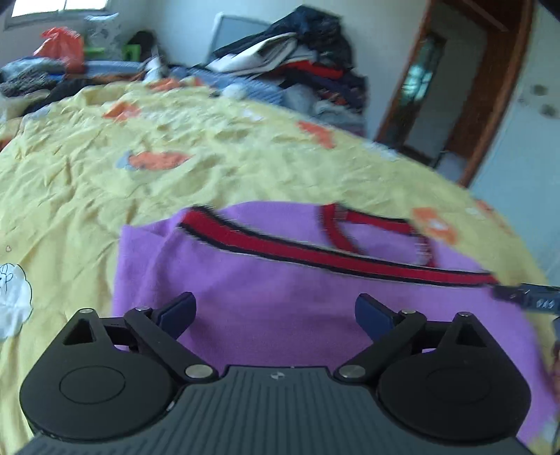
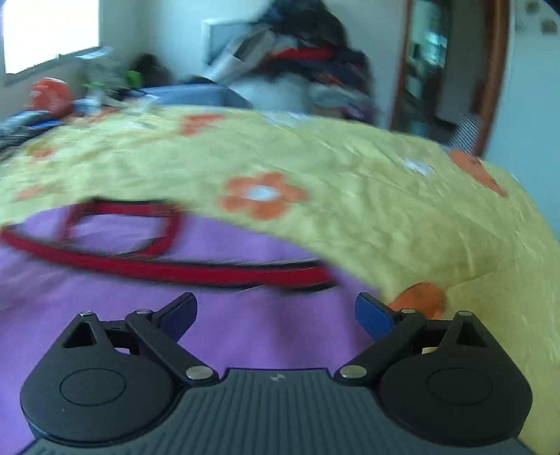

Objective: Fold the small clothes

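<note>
**Purple top flat on bed, both grippers released above it**

Purple garment (image 1: 280, 301) lies spread on the yellow floral bedspread (image 1: 175, 168), toward the near side of the bed. It has red trim w/ dark edging (image 1: 315, 252): one long band runs across the cloth, plus a red-edged neck opening (image 1: 378, 227) at the far edge of the garment. In the right wrist view the same purple garment (image 2: 175, 315) fills the lower left, the neck opening (image 2: 122, 227) sits upper left, and the red band (image 2: 175, 269) crosses the middle.

Left gripper (image 1: 274, 315): jaws released, spread wide, nothing between them. Blue fingertips (image 1: 182, 309) hang over the purple cloth; can't tell if they touch it. Cloth's left edge is just beyond the left finger.

Right gripper (image 2: 274, 315): jaws also released and wide, empty. Left fingertip is over the purple cloth; right fingertip (image 2: 372, 315) sits abt at the garment's right edge, where bedspread (image 2: 385, 217) w/ an orange flower print shows. A dark gripper part (image 1: 525, 297) shows at the right edge of the left wrist view, near the end of the red band.

Bkgd: a heap of mixed clothes (image 1: 297, 59) piled at the far edge of the bed, an orange bag (image 1: 63, 45) at the far left corner under a window (image 1: 59, 7), a wood-framed doorway (image 1: 455, 87) on the right. Both views blurred.
</note>
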`<move>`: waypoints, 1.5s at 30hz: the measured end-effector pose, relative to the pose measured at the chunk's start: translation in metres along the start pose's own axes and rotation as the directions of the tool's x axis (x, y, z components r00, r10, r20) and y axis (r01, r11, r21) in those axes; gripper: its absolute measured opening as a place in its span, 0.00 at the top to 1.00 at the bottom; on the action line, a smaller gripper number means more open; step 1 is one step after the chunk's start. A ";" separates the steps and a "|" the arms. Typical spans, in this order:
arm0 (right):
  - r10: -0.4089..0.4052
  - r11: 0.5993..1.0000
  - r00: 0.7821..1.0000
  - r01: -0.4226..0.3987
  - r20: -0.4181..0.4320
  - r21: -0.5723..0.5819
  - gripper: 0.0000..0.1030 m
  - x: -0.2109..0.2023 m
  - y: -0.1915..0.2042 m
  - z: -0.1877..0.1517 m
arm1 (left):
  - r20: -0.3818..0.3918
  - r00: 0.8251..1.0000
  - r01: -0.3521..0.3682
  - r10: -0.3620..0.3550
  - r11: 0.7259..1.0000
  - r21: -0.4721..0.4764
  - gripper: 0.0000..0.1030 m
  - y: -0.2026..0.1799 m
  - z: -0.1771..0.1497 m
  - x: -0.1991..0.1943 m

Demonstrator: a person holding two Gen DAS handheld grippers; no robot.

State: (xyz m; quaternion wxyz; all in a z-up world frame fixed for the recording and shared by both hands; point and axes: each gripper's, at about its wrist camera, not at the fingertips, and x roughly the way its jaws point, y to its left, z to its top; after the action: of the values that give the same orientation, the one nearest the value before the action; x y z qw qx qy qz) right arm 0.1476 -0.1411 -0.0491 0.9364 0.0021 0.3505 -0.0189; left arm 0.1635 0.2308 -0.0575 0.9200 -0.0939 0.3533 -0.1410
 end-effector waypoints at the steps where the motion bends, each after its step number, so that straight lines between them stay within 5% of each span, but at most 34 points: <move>1: 0.044 0.999 0.999 -0.044 -0.008 -0.009 0.05 -0.007 0.010 -0.006 | 0.008 1.000 0.012 -0.012 1.000 0.013 0.02 -0.007 -0.006 -0.010; 4: 0.060 0.996 0.997 -0.062 -0.044 -0.060 0.05 -0.009 0.041 -0.026 | -0.034 0.999 0.043 -0.043 0.999 0.015 0.01 -0.026 -0.027 -0.016; 6: 0.051 0.994 0.996 -0.057 -0.071 -0.088 0.03 0.000 0.053 -0.037 | -0.051 0.999 -0.002 0.005 0.998 0.064 0.01 -0.039 -0.044 -0.009; 18: 0.020 1.000 1.000 -0.020 -0.021 -0.010 0.00 0.010 0.018 -0.040 | -0.025 0.997 -0.065 0.074 0.963 0.263 0.00 -0.033 -0.067 -0.013; 27: -0.008 1.000 0.998 0.009 -0.070 0.004 0.00 -0.014 0.030 -0.032 | -0.054 0.990 -0.114 0.130 0.965 0.236 0.00 -0.039 -0.067 -0.027; 45: 0.009 1.000 0.995 -0.010 -0.102 -0.016 0.00 -0.031 0.043 -0.067 | -0.041 0.993 -0.103 0.115 0.968 0.227 0.00 -0.040 -0.097 -0.045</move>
State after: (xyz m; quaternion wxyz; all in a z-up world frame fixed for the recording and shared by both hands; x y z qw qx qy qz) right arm 0.0819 -0.0957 -0.0790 0.9172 -0.0032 0.3981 -0.0114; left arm 0.0586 0.2007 -0.0893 0.9213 0.0341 0.3643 -0.1317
